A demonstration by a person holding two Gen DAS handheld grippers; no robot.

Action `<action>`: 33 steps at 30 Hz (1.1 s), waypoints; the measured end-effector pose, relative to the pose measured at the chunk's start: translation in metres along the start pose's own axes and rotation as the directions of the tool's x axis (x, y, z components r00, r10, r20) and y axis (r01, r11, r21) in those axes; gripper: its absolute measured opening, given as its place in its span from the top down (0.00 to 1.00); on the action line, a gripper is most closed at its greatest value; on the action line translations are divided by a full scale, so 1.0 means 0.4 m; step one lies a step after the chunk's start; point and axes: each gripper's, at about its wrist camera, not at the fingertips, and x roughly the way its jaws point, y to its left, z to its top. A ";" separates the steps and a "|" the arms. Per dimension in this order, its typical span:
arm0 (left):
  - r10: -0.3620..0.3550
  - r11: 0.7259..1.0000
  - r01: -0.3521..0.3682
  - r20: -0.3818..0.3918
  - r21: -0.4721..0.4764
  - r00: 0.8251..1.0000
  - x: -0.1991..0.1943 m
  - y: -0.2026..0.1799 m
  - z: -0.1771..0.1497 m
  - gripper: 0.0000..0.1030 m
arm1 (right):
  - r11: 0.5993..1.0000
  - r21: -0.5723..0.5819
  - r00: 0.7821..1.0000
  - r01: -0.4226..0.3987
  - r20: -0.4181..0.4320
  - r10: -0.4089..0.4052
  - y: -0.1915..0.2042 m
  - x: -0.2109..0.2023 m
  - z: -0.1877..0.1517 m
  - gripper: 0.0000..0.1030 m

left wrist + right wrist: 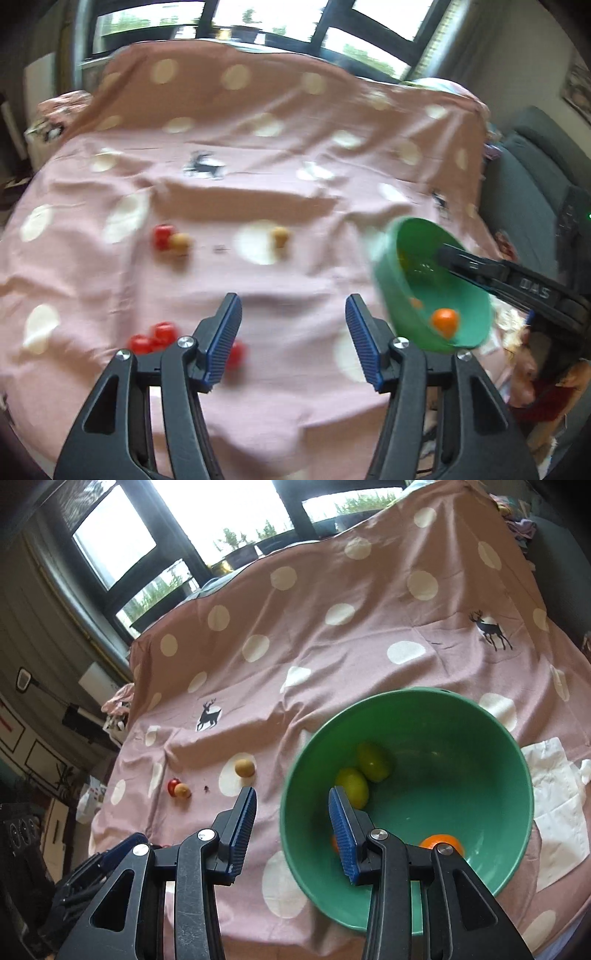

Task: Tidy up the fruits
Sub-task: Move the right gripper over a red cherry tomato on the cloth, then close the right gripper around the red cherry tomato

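My left gripper (293, 299) hangs open over the pink spotted cloth (295, 166) with nothing between its fingers. Three red fruits (153, 338) lie near its left finger, one partly hidden behind it. Farther off sit a red fruit (162, 236) touching a tan one (180, 242), and another tan fruit (280, 234). My right gripper (292, 792) is shut on the rim of the green bowl (406, 694), one finger inside and one outside. The bowl (402, 295) is tilted at the right in the left wrist view. It holds two yellow-green fruits (373, 760) and an orange one (439, 842).
A white napkin (557, 812) lies on the cloth to the right of the bowl. A grey sofa (535, 177) stands past the cloth's right edge. Windows with plants run along the far side. The cloth's far half rises like a backrest.
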 end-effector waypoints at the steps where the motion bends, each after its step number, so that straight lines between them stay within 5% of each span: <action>1: 0.038 0.999 -0.038 0.006 -0.025 0.999 -0.005 0.032 -0.004 0.44 | 1.000 -0.020 1.000 -0.001 -0.008 0.001 0.019 0.008 -0.003 0.60; 10: 0.242 0.962 -0.247 -0.053 -0.114 0.969 0.001 0.223 -0.048 0.46 | 0.971 -0.228 0.992 -0.068 -0.122 0.041 0.209 0.106 -0.058 0.60; 20: 0.199 0.972 -0.210 -0.112 -0.104 0.974 0.049 0.236 -0.071 0.59 | 0.953 -0.220 0.924 -0.209 -0.363 0.119 0.302 0.259 -0.160 0.60; 25: 0.194 0.974 -0.207 -0.129 -0.094 0.972 0.062 0.221 -0.080 0.62 | 0.960 -0.189 0.913 -0.207 -0.390 0.120 0.297 0.289 -0.176 0.69; 33: 0.238 0.966 -0.250 -0.150 -0.066 0.960 0.094 0.214 -0.089 0.64 | 0.968 -0.168 0.902 -0.185 -0.420 0.100 0.290 0.319 -0.188 0.70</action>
